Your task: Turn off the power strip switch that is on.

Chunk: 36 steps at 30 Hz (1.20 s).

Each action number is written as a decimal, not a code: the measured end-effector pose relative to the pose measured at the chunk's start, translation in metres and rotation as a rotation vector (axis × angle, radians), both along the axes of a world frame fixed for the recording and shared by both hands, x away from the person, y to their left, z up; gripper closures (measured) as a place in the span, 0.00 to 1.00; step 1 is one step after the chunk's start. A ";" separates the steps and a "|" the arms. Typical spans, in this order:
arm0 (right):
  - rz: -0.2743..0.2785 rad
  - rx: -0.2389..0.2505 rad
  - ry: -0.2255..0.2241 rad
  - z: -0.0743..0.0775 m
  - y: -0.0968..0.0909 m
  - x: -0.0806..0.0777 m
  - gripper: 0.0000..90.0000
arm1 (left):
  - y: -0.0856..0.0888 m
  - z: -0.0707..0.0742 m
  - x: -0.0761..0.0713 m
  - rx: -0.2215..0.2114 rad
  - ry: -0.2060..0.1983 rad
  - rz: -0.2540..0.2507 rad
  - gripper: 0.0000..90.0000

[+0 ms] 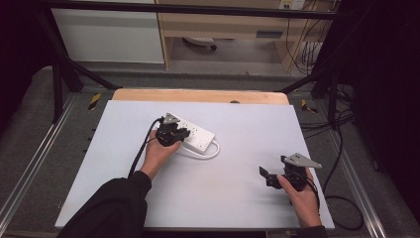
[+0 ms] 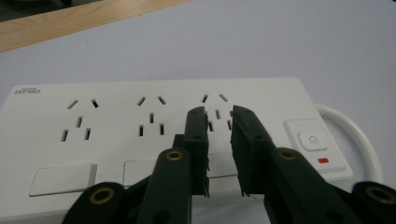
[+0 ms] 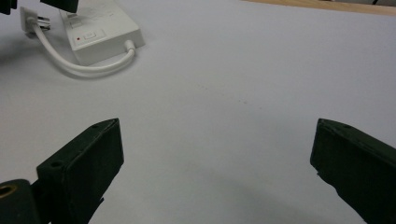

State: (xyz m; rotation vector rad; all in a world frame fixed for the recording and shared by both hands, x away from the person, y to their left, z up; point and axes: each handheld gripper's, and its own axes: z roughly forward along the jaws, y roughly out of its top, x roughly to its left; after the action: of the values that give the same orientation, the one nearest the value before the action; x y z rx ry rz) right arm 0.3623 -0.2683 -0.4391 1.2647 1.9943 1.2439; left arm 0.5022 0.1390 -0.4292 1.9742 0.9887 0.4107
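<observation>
High view first: I see the white power strip lying flat on the pale worktop, a little left of centre and toward the far side, with its white cable looping out from its right end and curling back beside it. My left gripper sits over the left part of the strip, held by the left hand, whose dark sleeve comes up from the bottom edge. My right gripper is well apart from the strip, low on the right side of the worktop, in the right hand, with its grey three-cornered plate on top. From the left gripper view I look straight onto the strip's face: three socket groups in a row, a power button with a small red light at the right end, and the cable arcing off beyond it. My left gripper has its jaws only slightly apart, with a narrow gap between them and nothing in it, poised over the third socket group; I cannot tell whether they touch the strip. From the right gripper view, my right gripper has its jaws spread wide over bare worktop, and the strip's switch end and cable lie far off at upper left.
</observation>
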 end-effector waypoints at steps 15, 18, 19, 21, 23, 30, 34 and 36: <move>-0.001 0.000 0.000 0.000 0.000 0.000 0.04 | 0.000 0.003 0.000 -0.017 -0.009 -0.004 0.70; -0.001 0.000 -0.001 0.000 0.000 0.000 0.03 | 0.000 0.004 0.000 -0.020 -0.011 0.001 0.63; -0.001 0.000 0.000 0.000 0.000 0.000 0.03 | 0.000 0.004 0.000 -0.023 -0.011 0.001 0.61; -0.001 0.000 0.000 0.000 0.000 0.000 0.03 | 0.000 0.005 0.000 -0.024 -0.011 -0.001 0.60; -0.001 0.000 -0.001 0.000 0.000 0.000 0.03 | 0.000 0.005 -0.001 -0.027 -0.014 -0.002 0.58; 0.000 -0.001 0.000 0.000 0.000 0.000 0.03 | -0.001 0.008 -0.002 -0.033 -0.013 -0.009 0.50; 0.000 0.001 -0.001 0.000 0.000 0.000 0.03 | -0.002 0.010 -0.003 -0.040 -0.013 -0.023 0.43; -0.002 0.004 0.001 0.000 0.000 0.000 0.03 | -0.002 0.011 -0.004 -0.039 -0.013 -0.027 0.38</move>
State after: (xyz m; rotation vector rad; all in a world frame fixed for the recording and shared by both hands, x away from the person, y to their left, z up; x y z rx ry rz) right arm 0.3624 -0.2686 -0.4388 1.2687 1.9922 1.2472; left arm 0.4986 0.1366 -0.4178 1.9451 0.9538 0.3859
